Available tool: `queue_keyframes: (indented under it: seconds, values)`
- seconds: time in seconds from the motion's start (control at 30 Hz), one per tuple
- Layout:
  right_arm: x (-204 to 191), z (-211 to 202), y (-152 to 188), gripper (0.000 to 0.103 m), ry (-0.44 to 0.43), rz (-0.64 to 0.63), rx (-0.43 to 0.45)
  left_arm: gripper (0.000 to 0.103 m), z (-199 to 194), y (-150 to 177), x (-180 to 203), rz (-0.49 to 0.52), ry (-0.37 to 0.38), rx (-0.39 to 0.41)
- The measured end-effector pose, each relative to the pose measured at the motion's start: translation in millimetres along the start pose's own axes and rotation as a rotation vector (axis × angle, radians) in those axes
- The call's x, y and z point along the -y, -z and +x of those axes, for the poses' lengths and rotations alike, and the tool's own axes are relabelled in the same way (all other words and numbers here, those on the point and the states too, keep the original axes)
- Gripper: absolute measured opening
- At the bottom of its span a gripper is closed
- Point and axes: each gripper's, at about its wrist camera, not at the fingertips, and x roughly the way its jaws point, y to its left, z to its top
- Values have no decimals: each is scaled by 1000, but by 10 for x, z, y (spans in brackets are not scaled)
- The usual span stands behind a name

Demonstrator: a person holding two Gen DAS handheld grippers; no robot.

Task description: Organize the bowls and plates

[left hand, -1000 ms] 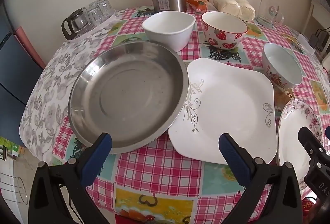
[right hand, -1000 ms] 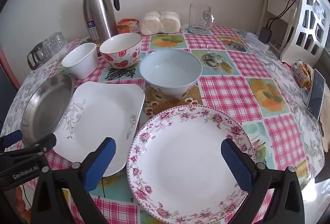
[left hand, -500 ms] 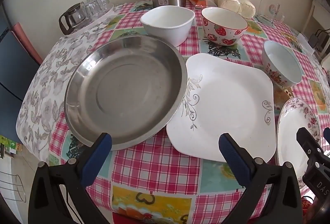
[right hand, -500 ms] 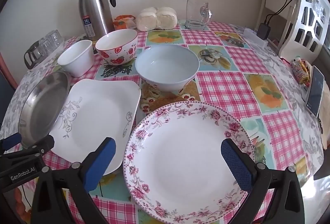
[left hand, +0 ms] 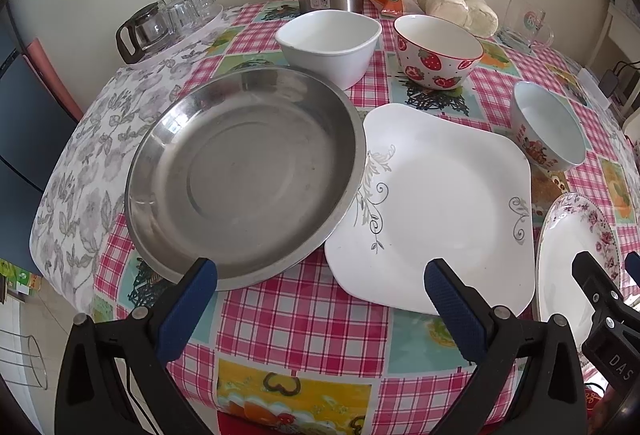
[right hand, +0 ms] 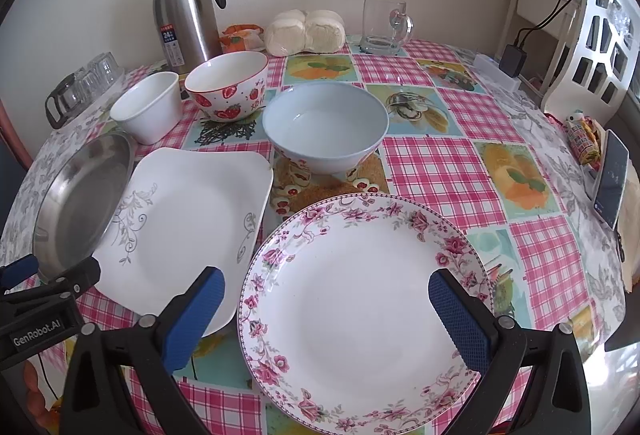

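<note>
We find the table (right hand: 440, 171) w/ nothing stacked yet; step in hand, by our reading: approach. Steel plate (left hand: 244, 179) overlaps the square plate (left hand: 440, 207); floral plate (right hand: 360, 299) just beside it, three bowls behind. Left gripper (left hand: 320, 299) and right gripper (right hand: 326, 309): jaws spread, empty. Next, we judge: a low rim grasp.

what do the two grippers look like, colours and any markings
Both have black plastic frames with silver rivets and blue textured pads. The left gripper reads "GenRobot.AI" on its side in the right wrist view; the right gripper shows "DAS" in the left wrist view.
</note>
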Motion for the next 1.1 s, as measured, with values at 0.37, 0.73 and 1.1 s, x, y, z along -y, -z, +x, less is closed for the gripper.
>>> queue_keyframes:
  seconds: [0.37, 0.73, 1.1]
  values:
    - [-5, 0, 1, 103, 1, -1, 2, 103, 12, -15, -52, -23, 0, -8]
    - [-9, 2, -2, 103, 2, -1, 1, 103, 18, -16, -64, -30, 1, -11]
    - [-11, 1, -5, 103, 2, -2, 0, 103, 18, -13, -68, -29, 2, -11]
